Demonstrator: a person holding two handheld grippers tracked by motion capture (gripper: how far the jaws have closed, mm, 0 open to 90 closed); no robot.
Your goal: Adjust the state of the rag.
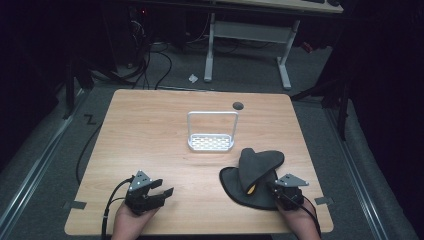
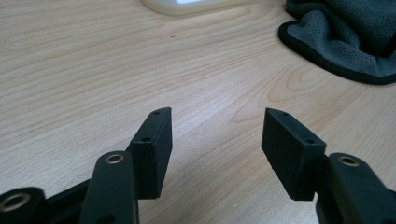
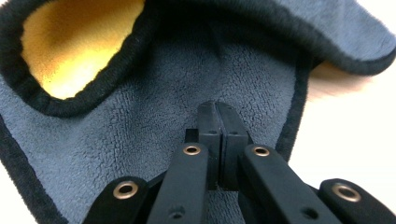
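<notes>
A grey cloth [image 1: 250, 167] with a black hem lies crumpled and folded over itself at the front right of the wooden table [image 1: 150, 130]. Its yellow underside [image 3: 74, 42] shows inside a fold. My right gripper [image 1: 273, 186] rests at the cloth's near right edge. In the right gripper view the right gripper [image 3: 218, 109] is shut, pads together, lying over the grey cloth [image 3: 140, 121], and I see no fabric between them. My left gripper [image 1: 163, 188] sits at the front left, open and empty. In its own view the left gripper [image 2: 217, 135] hovers over bare wood, with the cloth [image 2: 345, 32] farther off.
A white perforated tray with a tall hoop handle [image 1: 211, 143] stands at mid-table, and its rim [image 2: 187, 5] shows in the left gripper view. A dark round grommet [image 1: 238, 105] sits near the far edge. Beyond the table are a white desk frame [image 1: 247, 30] and floor cables.
</notes>
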